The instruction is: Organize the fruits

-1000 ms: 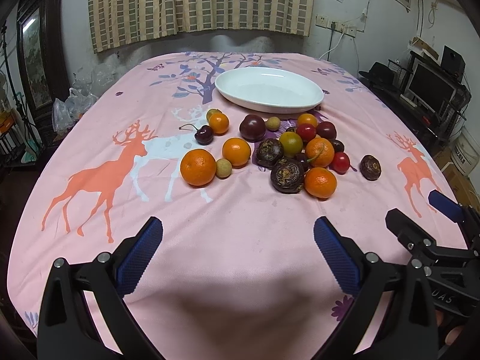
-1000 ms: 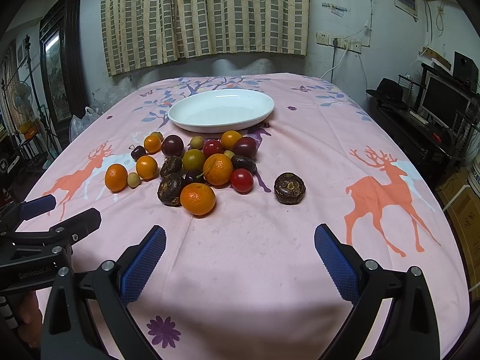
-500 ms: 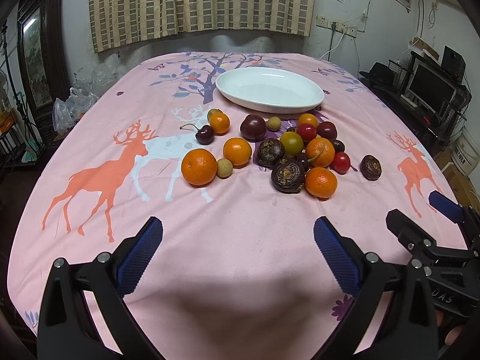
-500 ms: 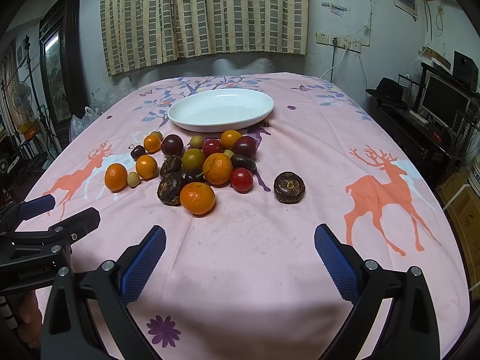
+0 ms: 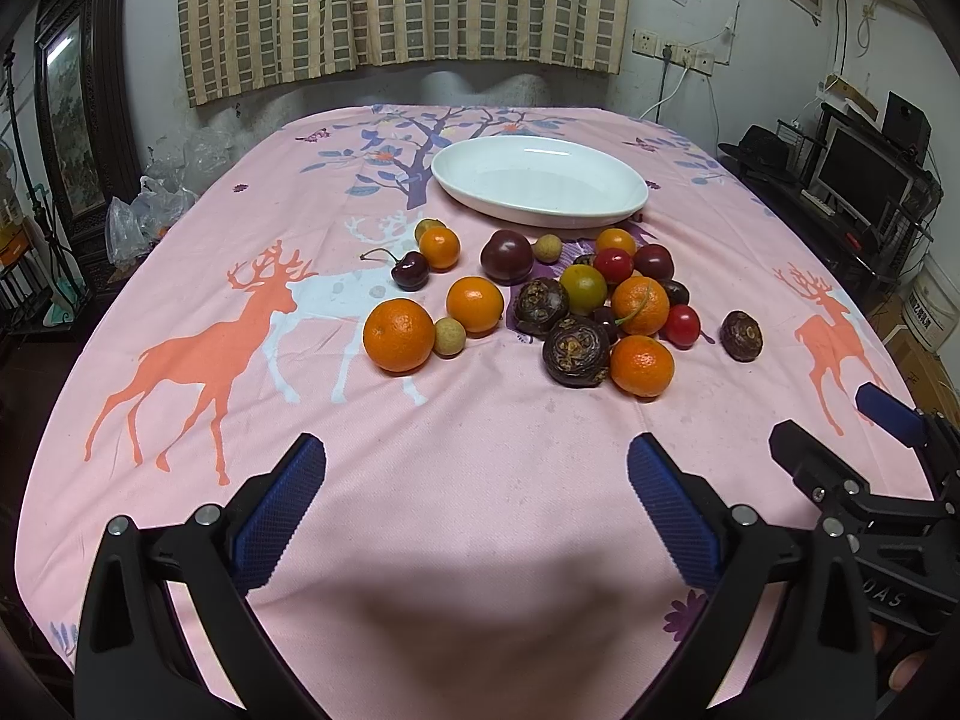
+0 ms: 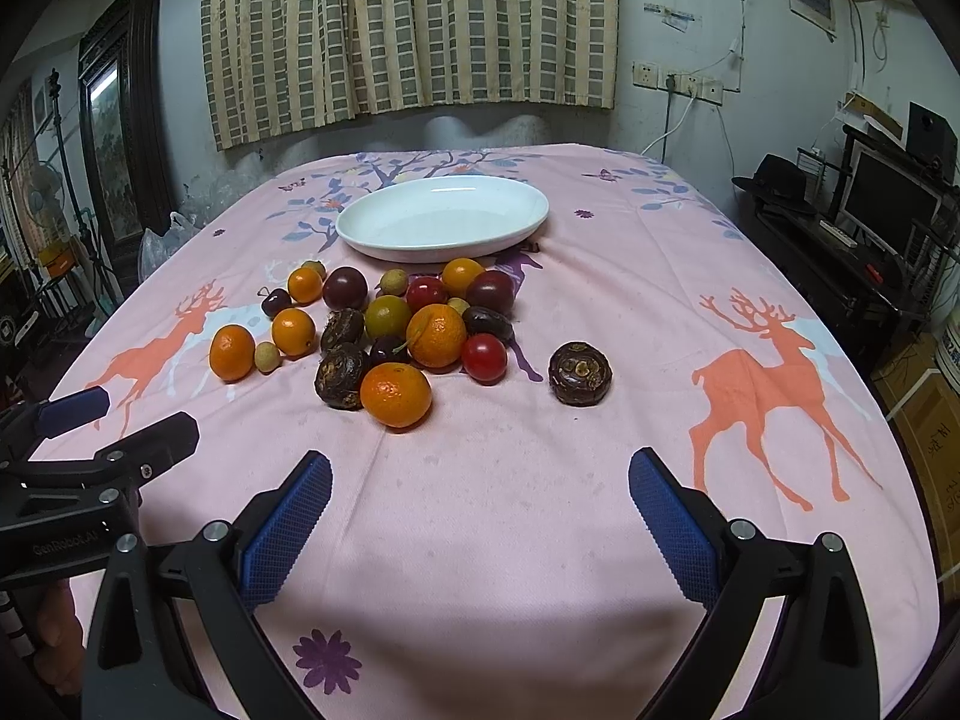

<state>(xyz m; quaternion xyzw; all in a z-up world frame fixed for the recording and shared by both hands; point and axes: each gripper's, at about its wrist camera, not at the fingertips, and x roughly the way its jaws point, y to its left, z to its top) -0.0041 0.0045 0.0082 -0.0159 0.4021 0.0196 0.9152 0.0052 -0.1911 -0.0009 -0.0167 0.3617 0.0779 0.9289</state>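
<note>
My left tool point(image 5: 474, 492) hangs low over the near edge of the surface point(image 5: 480, 480), jaws spread wide with nothing between them. Ahead of it and a little to its left lies the biggest orange point(image 5: 398, 334), a small tan fruit point(image 5: 449, 336) touching its right side. Further ahead sits a stemmed cherry point(image 5: 410, 270); its stem curls away to the left. Straight ahead and to the right is the main heap of fruit point(image 5: 606, 315), packed so the pieces touch. The white dish point(image 5: 540, 187) lies beyond it, empty, its long axis running left to right across my view.

My right tool point(image 6: 480, 495) is likewise wide open and empty. The nearest orange point(image 6: 396, 393) is ahead and slightly left of it, pressed against a dark knobbly fruit point(image 6: 341, 375). Another dark knobbly fruit point(image 6: 579, 373) sits alone ahead and slightly right, apart from the pile, flat scarred face up.

The risks, as I judge them: everything here is round on a cloth, so a finger nudging one piece of the heap could set its neighbours rolling. Closing on the nearest orange may catch the dark fruit beside it. The red cherry tomato point(image 6: 483, 357) and the cherry look soft; a hard squeeze could split them. The tools sit near each other, so crossing paths could make them clash.
</note>
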